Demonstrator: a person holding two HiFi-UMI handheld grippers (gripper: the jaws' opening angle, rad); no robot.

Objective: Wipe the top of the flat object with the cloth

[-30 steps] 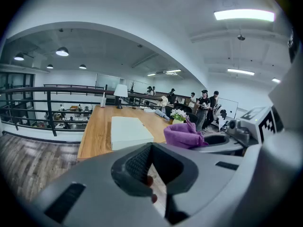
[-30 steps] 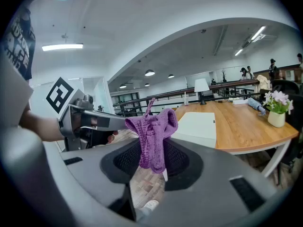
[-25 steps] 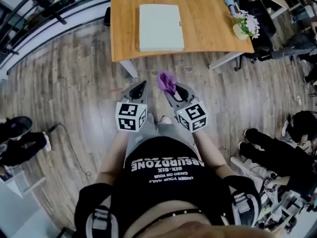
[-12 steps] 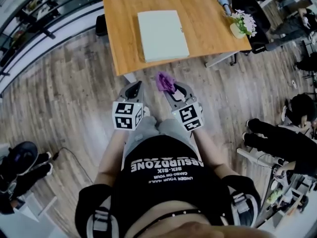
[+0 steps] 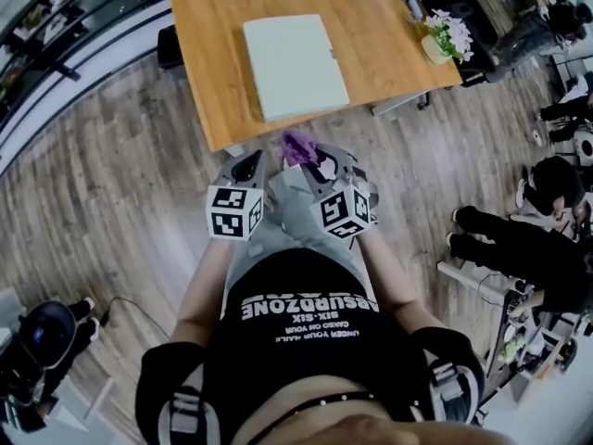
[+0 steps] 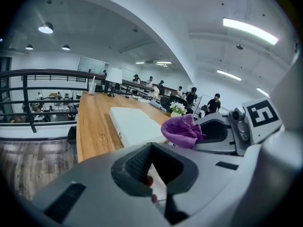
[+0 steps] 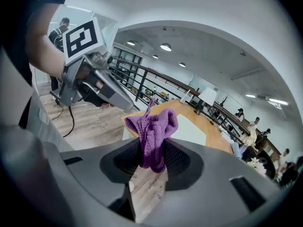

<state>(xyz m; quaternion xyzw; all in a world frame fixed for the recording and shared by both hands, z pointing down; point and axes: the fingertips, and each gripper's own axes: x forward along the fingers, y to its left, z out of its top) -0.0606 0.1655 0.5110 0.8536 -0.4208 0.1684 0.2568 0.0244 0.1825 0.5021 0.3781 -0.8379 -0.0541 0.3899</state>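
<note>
The person stands on the wood floor [image 5: 111, 174] at the near edge of a wooden counter [image 5: 204, 54], holding both tools side by side in front of the body, close together and aimed at the counter. The left claw [image 5: 247, 163] is pressed together, with nothing caught in it. In the left gripper view its dark ribbed pads meet around a small opening, and only a pale sliver of background shows through. The right claw [image 7: 151, 161] pinches the purple cloth [image 7: 154, 131]. The cloth is bunched into a crumpled wad that sticks up out of the jaws, with one thin corner pointing upward. From the head view the wad sits just off the counter's near edge, above the floor rather than over the wood.

The flat object [image 5: 294, 66], a pale rectangular slab with rounded corners, lies flat on the counter a little way in from that near edge. It is slightly skewed to the edge. It is apart from the cloth and from both claws, and nothing rests on it. A small pot of white flowers [image 5: 443, 40] stands at the counter's right corner, well away from the slab. Each tool's marker cube [image 5: 232, 213] faces up toward the head camera.
</note>
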